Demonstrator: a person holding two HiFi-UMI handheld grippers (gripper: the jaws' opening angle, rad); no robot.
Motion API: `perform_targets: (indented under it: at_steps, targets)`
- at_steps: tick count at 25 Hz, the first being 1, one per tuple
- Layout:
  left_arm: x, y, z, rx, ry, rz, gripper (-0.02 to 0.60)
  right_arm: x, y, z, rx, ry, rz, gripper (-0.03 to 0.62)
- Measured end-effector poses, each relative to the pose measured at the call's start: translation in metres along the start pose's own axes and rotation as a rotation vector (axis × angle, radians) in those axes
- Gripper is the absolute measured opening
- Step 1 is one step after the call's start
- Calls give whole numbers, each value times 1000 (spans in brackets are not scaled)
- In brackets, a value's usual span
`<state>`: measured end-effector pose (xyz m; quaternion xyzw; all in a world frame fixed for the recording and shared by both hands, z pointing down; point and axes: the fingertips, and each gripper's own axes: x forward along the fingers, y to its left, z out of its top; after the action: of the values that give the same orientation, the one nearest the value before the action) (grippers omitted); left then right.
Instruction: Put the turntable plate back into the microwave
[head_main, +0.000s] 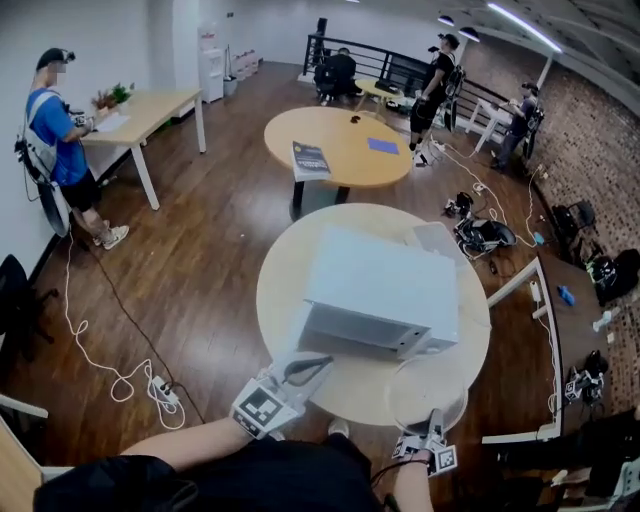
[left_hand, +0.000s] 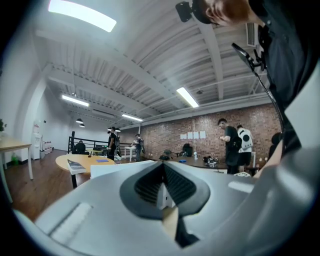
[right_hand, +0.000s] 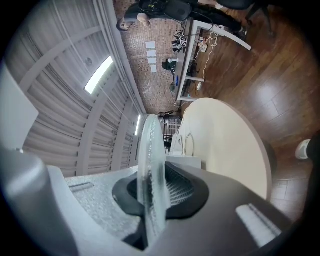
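The white microwave (head_main: 385, 285) sits on a round cream table (head_main: 285, 280). My right gripper (head_main: 432, 428) is at the table's near edge, shut on the rim of the clear glass turntable plate (head_main: 425, 395), which lies flat in front of the microwave. In the right gripper view the plate (right_hand: 151, 150) stands edge-on between the pads of that gripper (right_hand: 152, 192), with the microwave (right_hand: 184, 161) beyond. My left gripper (head_main: 308, 368) points at the microwave's front left corner. Seen along its own jaws, the left gripper (left_hand: 163, 172) has its tips together. I cannot tell whether it grips anything.
A second round wooden table (head_main: 340, 160) with a book (head_main: 311, 160) stands behind. Several people stand around the room, one at a desk (head_main: 140, 115) on the left. A cable and power strip (head_main: 160, 392) lie on the floor at the left. A white frame (head_main: 520, 285) stands right of the table.
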<state>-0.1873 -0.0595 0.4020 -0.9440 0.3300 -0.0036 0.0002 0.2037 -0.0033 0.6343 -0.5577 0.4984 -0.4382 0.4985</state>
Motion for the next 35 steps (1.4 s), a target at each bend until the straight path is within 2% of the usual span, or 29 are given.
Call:
perform_targets:
  at_steps: [2, 6, 10, 35]
  targets:
    - [-4, 4, 9, -20, -15, 13, 6, 3, 6, -13, 14, 13, 3, 29]
    - [-14, 13, 12, -7, -7, 27, 6, 5, 10, -36, 34, 36, -9, 29]
    - [-13, 18, 15, -11, 7, 42, 6, 6, 14, -43, 44, 45, -12, 29]
    - [-15, 13, 12, -5, 19, 16, 6, 6, 23, -93, 76, 150, -6, 31]
